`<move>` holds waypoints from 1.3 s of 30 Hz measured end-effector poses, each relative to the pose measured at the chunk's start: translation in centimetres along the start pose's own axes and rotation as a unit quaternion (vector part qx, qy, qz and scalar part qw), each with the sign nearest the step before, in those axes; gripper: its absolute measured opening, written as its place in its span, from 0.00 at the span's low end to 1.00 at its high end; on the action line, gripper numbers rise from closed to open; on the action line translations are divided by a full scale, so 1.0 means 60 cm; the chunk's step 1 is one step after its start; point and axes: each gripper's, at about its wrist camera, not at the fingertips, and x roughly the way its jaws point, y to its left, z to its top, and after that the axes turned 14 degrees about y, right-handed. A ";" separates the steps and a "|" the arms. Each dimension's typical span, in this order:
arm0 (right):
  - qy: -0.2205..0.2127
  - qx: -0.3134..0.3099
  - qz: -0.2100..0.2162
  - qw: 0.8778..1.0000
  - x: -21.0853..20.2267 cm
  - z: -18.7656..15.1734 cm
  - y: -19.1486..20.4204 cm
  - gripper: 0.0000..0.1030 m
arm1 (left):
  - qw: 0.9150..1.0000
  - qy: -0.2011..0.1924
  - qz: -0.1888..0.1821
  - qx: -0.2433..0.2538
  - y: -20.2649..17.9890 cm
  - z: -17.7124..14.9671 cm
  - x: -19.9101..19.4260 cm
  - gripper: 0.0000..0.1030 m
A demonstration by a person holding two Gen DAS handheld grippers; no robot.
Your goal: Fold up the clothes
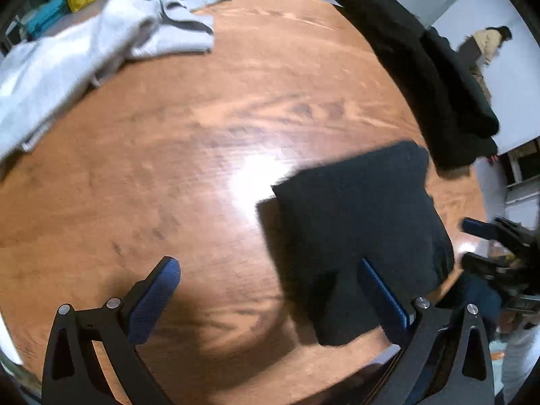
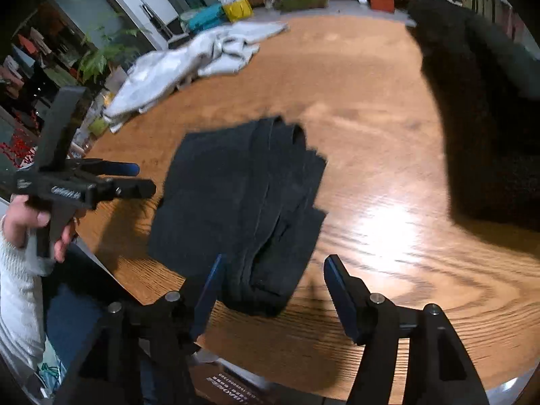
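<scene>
A dark garment [image 1: 364, 236] [image 2: 243, 202], folded into a thick rectangle, lies on the round wooden table [image 1: 202, 135] [image 2: 371, 118] near its front edge. My left gripper [image 1: 268, 263] hangs open above the table. Bare wood and the garment's left edge show between its blue pads [image 1: 158, 290]. From the right wrist view the left gripper [image 2: 141, 179] hovers just left of the garment, held by a hand [image 2: 33, 222]. My right gripper [image 2: 275, 260] is open over the garment's near end, and its pads do not press on the cloth. It also shows as the right gripper [image 1: 479, 233] at the garment's right.
A crumpled light grey garment [image 1: 84, 50] [image 2: 189, 64] lies at the table's far left. A large black garment [image 1: 422, 67] [image 2: 489, 118] covers the far right. Beyond the table are a plant [image 2: 98, 57], a yellow bag [image 2: 238, 8], boxes, and a person [image 1: 489, 44].
</scene>
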 end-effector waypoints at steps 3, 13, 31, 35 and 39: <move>-0.012 0.016 -0.026 0.999 -0.027 0.029 -0.004 0.74 | 1.000 -0.006 0.025 -0.006 0.010 0.030 -0.005 1.00; 0.043 0.043 -0.099 0.993 0.076 0.174 0.004 0.65 | 1.000 0.012 0.013 0.009 0.021 0.061 0.039 1.00; 0.016 0.085 0.040 0.995 -0.008 0.013 -0.045 0.43 | 1.000 -0.010 -0.024 -0.004 0.056 -0.007 -0.028 1.00; 0.056 0.136 0.126 0.981 0.015 -0.022 -0.059 0.48 | 0.999 -0.008 -0.031 0.016 0.032 -0.034 -0.029 1.00; 0.099 0.187 0.209 0.955 0.052 -0.045 -0.072 0.64 | 0.999 -0.003 -0.037 0.034 0.010 -0.034 -0.019 1.00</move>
